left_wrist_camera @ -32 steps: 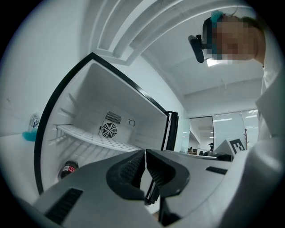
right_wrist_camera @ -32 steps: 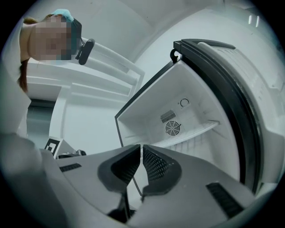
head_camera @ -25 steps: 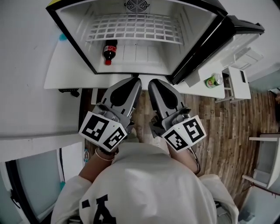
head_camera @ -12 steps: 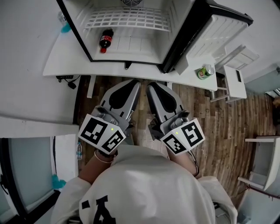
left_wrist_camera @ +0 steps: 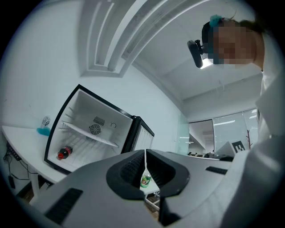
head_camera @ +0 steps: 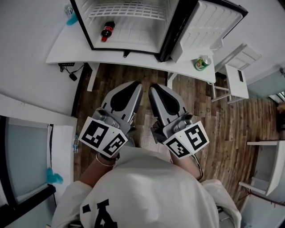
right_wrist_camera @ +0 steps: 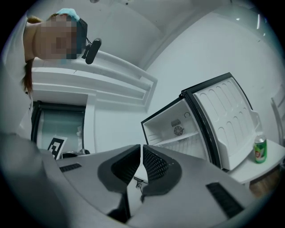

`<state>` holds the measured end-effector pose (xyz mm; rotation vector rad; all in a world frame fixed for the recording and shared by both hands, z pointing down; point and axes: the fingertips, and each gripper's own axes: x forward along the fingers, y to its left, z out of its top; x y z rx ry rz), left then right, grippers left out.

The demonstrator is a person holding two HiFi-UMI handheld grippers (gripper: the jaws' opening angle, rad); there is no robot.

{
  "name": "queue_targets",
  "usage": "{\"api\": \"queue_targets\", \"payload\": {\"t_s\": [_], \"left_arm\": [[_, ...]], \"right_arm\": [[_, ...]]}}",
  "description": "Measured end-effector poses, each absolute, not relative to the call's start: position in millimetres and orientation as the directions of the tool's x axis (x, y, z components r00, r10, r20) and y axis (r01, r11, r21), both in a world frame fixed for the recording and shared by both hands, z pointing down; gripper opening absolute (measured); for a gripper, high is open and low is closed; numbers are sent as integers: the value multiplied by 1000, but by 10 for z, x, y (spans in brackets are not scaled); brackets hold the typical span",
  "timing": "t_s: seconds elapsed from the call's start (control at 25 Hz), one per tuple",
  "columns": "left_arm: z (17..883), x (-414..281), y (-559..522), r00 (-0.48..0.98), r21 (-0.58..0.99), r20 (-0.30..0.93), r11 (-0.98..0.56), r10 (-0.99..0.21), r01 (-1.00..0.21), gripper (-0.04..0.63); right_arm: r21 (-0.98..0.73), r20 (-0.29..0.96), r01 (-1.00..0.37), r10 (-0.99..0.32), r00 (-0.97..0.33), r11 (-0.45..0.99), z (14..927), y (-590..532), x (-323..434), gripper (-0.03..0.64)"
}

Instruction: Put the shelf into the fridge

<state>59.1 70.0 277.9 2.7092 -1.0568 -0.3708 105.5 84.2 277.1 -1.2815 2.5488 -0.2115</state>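
Observation:
The open mini fridge [head_camera: 129, 22] stands on a white table [head_camera: 67, 51] at the top of the head view. A white wire shelf [head_camera: 127, 11] sits inside it on its rails, level, with a cola bottle [head_camera: 107, 31] lying on the floor below. My left gripper [head_camera: 136, 84] and right gripper [head_camera: 153, 87] hang side by side over the wooden floor, well short of the table, both shut and empty. The left gripper view shows the fridge [left_wrist_camera: 71, 118] and shelf [left_wrist_camera: 89, 133] beyond the left gripper [left_wrist_camera: 145, 153]. The right gripper [right_wrist_camera: 141, 149] points toward the fridge [right_wrist_camera: 178, 129] too.
The fridge door [head_camera: 209, 24] swings open to the right. A green can [head_camera: 202, 62] stands on the table corner beside the door. A small white side table [head_camera: 236, 80] is at the right. A cable [head_camera: 69, 71] hangs under the table's left end. A white partition [head_camera: 31, 120] runs along the left.
The fridge and table have slid toward the top of the head view as the person backed away. Both grippers stay shut, side by side, with nothing in them.

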Motion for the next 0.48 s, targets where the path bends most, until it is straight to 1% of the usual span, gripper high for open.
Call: {"api": "queue_targets", "payload": {"t_s": [0.48], "left_arm": [[2722, 673, 1377, 681, 269, -175, -700, -711, -661, 15]], "right_arm": [[-250, -183, -736, -777, -602, 629, 2751, 1469, 1159, 40]]}}
